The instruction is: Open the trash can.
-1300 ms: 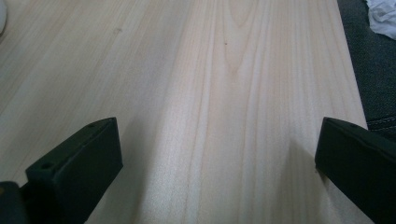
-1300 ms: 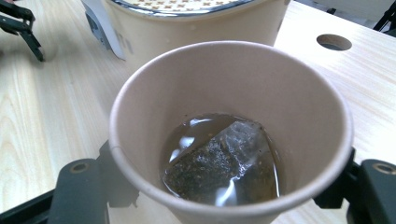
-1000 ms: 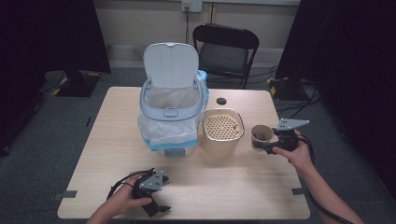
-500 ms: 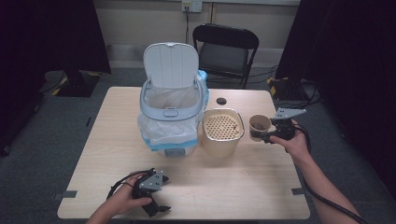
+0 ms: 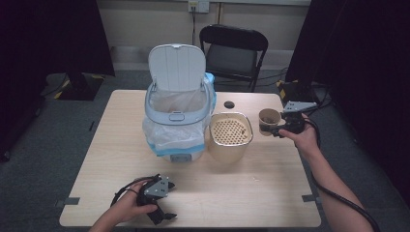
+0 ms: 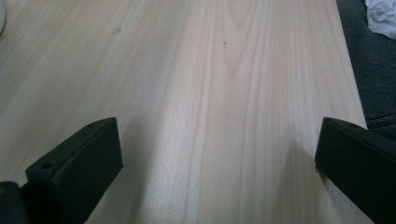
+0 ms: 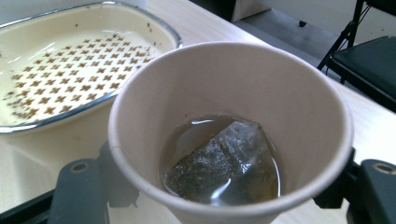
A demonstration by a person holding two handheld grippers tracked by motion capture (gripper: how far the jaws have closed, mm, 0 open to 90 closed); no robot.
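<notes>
The right claw pinches a paper cup, its jaws pressed on both sides of the cup's wall, holding it above the worktop just beside the cream strainer bin. In the right gripper view the cup holds a little brown liquid and a wet teabag — the strainer's perforated tray sits close behind it. A white bin with its lid up and a bag inside stands touching the strainer bin's left side. The left claw rests low at the worktop's near edge, jaws spread wide over bare wood.
</notes>
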